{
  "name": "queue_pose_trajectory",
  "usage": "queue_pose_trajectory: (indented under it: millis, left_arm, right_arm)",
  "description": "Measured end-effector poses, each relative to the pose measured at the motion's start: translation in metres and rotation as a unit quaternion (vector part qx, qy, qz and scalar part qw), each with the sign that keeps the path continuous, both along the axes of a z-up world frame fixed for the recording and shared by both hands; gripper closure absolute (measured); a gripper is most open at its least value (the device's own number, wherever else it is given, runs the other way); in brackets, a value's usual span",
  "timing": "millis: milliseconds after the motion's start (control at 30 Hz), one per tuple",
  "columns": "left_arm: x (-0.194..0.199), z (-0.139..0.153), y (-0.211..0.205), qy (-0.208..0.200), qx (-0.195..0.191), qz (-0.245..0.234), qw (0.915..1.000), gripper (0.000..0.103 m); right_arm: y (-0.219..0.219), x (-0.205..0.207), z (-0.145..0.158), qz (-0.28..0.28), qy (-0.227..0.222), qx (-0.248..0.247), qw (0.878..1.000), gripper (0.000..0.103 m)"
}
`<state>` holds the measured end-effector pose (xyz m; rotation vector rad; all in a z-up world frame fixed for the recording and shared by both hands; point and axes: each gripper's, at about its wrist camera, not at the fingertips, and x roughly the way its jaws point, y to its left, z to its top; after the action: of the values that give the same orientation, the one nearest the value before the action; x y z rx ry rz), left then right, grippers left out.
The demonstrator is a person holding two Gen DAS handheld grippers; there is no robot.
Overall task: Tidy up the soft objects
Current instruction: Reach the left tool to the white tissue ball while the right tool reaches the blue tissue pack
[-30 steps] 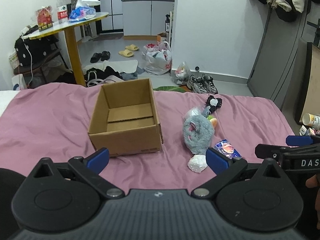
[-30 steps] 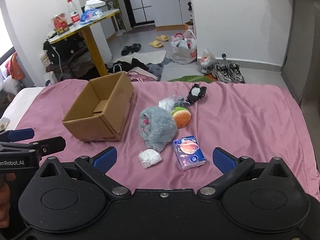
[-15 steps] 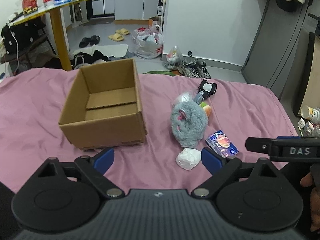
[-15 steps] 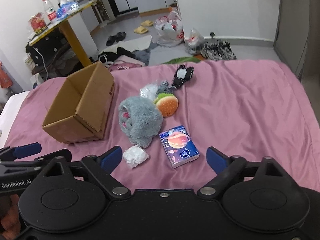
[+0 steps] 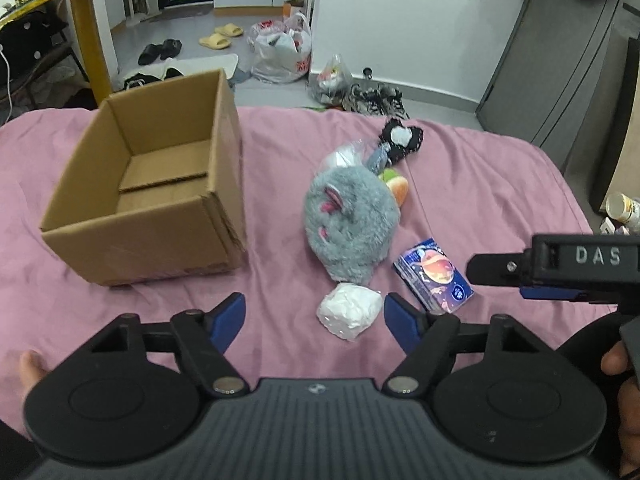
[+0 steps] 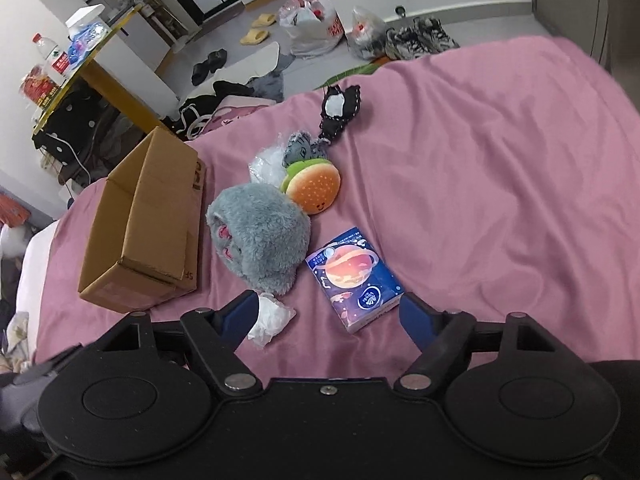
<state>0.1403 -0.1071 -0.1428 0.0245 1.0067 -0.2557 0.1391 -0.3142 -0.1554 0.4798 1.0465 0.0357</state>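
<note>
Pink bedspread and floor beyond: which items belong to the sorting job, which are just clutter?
Job: open brown cardboard box, fluffy grey plush toy, orange burger plush, blue tissue pack, white crumpled wad.
Clutter: yellow slippers, white plastic bag, sneakers.

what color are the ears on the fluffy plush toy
Pink, set in the grey plush toy. The left wrist view shows them best.
</note>
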Motion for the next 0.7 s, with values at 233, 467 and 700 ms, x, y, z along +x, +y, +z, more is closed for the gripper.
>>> queue_pose_trajectory:
  millis: [233,467,700]
  left_arm:
    - [0.007,-0.025,-0.016,0.026,-0.001,0.007,0.9996,0.03]
    - [0.017,-0.045,-0.026,0.051,-0.004,0.021,0.9985,0.032]
    - [0.025,-0.057,-0.034,0.058,-0.009,0.03,0.9978,0.033]
  right_arm:
    - [-0.01,0.017,-0.024,-0.032,0.042,0.028,0.998,0.027]
    - [-0.015,0.029,-0.047,-0.043,0.074,0.061,0.994,0.033]
    - [-0.02,0.039,-0.066,-0.064,0.1,0.086,0.989,0.033]
